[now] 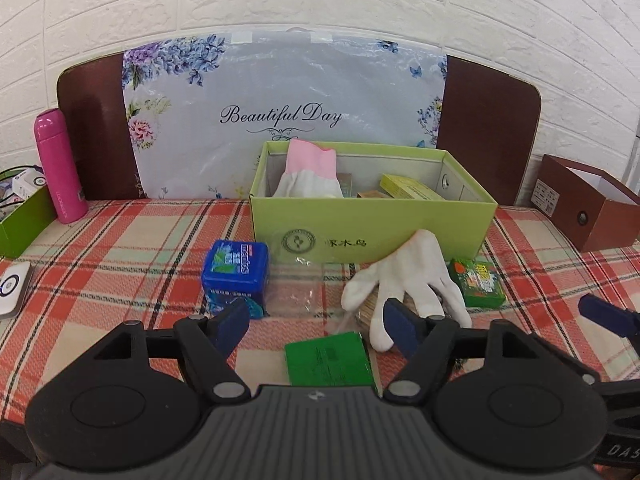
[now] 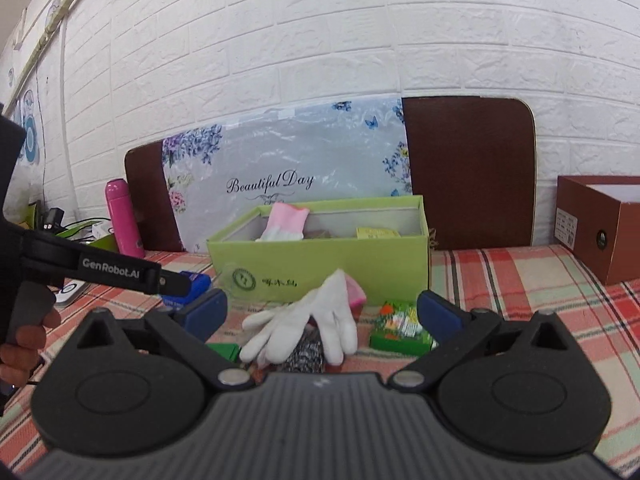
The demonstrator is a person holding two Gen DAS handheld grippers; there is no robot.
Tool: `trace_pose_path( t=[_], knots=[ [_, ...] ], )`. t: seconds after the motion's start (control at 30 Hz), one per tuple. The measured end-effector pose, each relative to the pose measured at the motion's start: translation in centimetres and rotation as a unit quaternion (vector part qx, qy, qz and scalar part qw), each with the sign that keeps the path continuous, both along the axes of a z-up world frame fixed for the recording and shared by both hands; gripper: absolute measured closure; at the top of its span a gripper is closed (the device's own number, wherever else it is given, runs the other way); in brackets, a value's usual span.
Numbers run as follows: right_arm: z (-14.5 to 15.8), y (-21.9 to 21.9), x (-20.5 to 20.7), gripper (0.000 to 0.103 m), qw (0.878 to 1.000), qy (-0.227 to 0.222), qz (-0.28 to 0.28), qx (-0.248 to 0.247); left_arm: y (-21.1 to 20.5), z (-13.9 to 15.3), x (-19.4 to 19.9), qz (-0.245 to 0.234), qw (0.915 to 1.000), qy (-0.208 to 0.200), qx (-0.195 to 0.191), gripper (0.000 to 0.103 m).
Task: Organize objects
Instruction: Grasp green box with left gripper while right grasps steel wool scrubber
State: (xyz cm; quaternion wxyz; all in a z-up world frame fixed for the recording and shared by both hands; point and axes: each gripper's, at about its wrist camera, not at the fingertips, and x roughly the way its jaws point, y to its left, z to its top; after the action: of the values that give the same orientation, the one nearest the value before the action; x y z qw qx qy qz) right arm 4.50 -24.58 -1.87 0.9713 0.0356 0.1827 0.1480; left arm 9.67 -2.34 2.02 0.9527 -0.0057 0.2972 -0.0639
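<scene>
A light green open box (image 1: 372, 224) (image 2: 320, 258) stands on the plaid cloth and holds a pink-and-white glove (image 1: 310, 172) and small yellow boxes. In front of it lie a white glove (image 1: 408, 284) (image 2: 312, 326), a blue Mentos tin (image 1: 236, 274), a clear plastic bag (image 1: 296, 292), a flat dark green packet (image 1: 330, 360) and a small green carton (image 1: 478, 282) (image 2: 402, 328). My left gripper (image 1: 318, 326) is open and empty, above the dark green packet. My right gripper (image 2: 322, 314) is open and empty, with the white glove between its fingers' line of sight.
A pink bottle (image 1: 60, 166) and a green tray (image 1: 24, 220) stand at the left. A brown open box (image 1: 584, 208) (image 2: 600, 228) stands at the right. A flowered board (image 1: 288, 116) leans on the brick wall behind. A white device (image 1: 12, 288) lies at the left edge.
</scene>
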Motion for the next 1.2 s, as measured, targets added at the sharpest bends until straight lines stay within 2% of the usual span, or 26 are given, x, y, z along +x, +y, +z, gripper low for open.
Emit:
trace_pose_path(
  t=[0.17,0.27,0.47,0.63,0.73,0.77,0.8,0.83,0.87,1.03,1.2],
  knots=[
    [-2.1,0.3,-1.5,0.0,1.0,0.021,-0.011,-0.021,-0.1,-1.7,-1.6,-0.005,0.9998,0.017,0.002,0.026],
    [-3.3,0.4,-1.7,0.0,0.999,0.04,-0.013,-0.023,0.7,-3.0,-2.7,0.0,0.9995,0.029,-0.012,0.026],
    [-5.0,2.3,0.1,0.001,0.996,0.077,-0.004,-0.054,2.1,-5.7,-4.3,0.019,0.9982,0.05,-0.027,0.026],
    [-5.8,4.3,2.4,0.014,0.994,0.087,0.01,-0.065,2.6,-6.2,-3.4,0.034,0.9963,0.068,-0.041,0.026],
    [-6.1,4.8,4.2,0.031,0.993,0.099,0.016,-0.059,2.5,-6.1,-3.0,0.031,0.9958,0.068,-0.053,0.026],
    [-6.3,4.9,4.8,0.041,0.993,0.106,0.016,-0.056,2.4,-6.0,-2.8,0.028,0.9958,0.066,-0.057,0.026],
    [-6.4,4.9,5.2,0.06,0.992,0.113,0.016,-0.054,2.3,-6.0,-2.7,0.026,0.9956,0.066,-0.061,0.026],
    [-6.5,4.8,5.4,0.07,0.991,0.12,0.015,-0.053,2.2,-5.9,-2.5,0.025,0.9953,0.066,-0.066,0.026],
    [-6.6,4.6,5.4,0.077,0.991,0.123,0.015,-0.051,2.1,-5.9,-2.2,0.027,0.995,0.066,-0.07,0.026],
    [-6.4,3.5,2.8,0.078,0.991,0.12,0.013,-0.058,0.5,-6.2,0.5,0.027,0.9944,0.066,-0.078,0.023],
    [-6.3,1.7,-1.4,0.078,0.991,0.131,0.009,-0.04,-0.6,-7.7,3.6,0.04,0.9945,0.077,-0.058,0.023]
  ],
)
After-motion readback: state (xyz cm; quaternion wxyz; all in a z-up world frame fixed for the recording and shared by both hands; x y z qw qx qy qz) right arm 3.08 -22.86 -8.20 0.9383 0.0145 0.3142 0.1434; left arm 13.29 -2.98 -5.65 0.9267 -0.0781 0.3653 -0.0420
